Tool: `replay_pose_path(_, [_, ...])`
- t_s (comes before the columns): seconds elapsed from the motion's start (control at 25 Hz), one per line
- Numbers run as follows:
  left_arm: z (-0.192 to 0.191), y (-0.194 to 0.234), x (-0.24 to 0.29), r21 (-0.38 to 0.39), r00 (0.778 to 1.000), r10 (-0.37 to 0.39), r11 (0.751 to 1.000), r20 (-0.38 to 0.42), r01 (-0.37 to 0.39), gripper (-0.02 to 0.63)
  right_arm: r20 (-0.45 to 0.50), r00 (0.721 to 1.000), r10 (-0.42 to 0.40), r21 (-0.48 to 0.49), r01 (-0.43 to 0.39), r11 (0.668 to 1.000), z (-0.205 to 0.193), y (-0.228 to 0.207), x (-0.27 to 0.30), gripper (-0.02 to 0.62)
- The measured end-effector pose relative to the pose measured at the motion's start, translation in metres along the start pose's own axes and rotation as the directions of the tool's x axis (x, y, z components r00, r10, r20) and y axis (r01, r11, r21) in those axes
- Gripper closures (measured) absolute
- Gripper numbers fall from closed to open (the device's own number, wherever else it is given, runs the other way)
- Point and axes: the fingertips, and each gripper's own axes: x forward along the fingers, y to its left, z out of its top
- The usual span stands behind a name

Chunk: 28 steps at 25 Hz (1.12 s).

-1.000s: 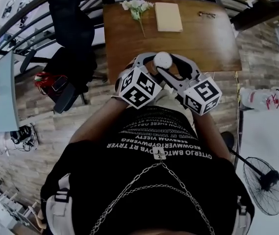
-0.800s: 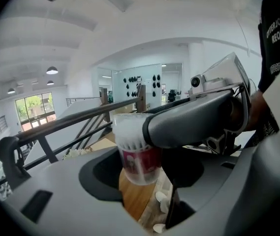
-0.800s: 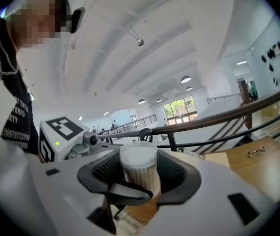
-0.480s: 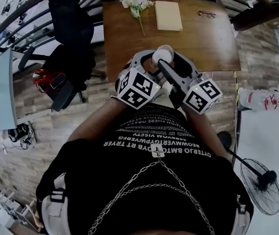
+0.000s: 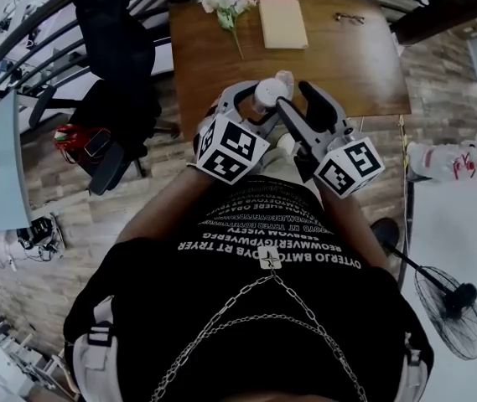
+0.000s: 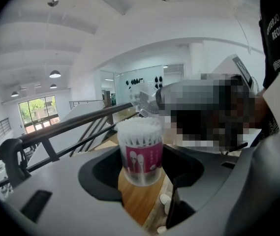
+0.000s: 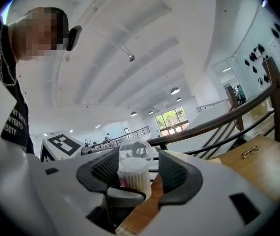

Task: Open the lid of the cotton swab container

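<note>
Cotton swab container (image 6: 140,149), clamped between left tongs (image 6: 142,165)

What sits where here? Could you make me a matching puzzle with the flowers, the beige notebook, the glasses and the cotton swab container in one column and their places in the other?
Things:
1. flowers
2. beige notebook
3. glasses
4. cotton swab container

Places, as the head view shows them:
A. held up in the left tongs
B. on the table, rightmost of three
C. on the table, middle of three
D. on the table, leftmost of three

Pairs: 1-D, 2-C, 3-B, 4-A.
</note>
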Motion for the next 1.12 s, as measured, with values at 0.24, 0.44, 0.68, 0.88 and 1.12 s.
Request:
replay_pose_path(0.24, [-0.003, 0.026, -0.003, -0.021, 0.998, 0.055, 0.998, 0.003, -0.055, 0.341, 0.001, 0.999, -0.040, -0.027, 0.040, 0.999, 0.010, -0.010, 0.001, 0.341])
replay_pose_path(0.44, [0.002, 0.046, -0.009, -0.031, 0.995, 0.098, 0.995, 0.027, -0.097, 0.341, -0.007, 0.997, -0.071, -0.026, 0.070, 0.997, 0.014, -0.021, 0.005, 0.356])
replay_pose_path(0.68, [0.011, 0.061, -0.019, -0.060, 0.987, 0.142, 0.989, 0.077, -0.138, 0.341, -0.066, 0.995, -0.072, -0.007, 0.072, 0.997, -0.005, -0.026, 0.017, 0.364])
replay_pose_path(0.88, [0.014, 0.070, -0.026, -0.051, 0.978, 0.187, 0.982, 0.089, -0.183, 0.341, -0.049, 0.999, 0.001, -0.003, -0.001, 1.000, -0.002, -0.020, 0.022, 0.364])
replay_pose_path(1.12, [0.013, 0.097, -0.050, -0.080, 0.954, 0.279, 0.959, 0.112, -0.271, 0.339, -0.043, 0.997, -0.059, -0.182, 0.050, 0.982, 0.013, -0.048, 0.000, 0.412])
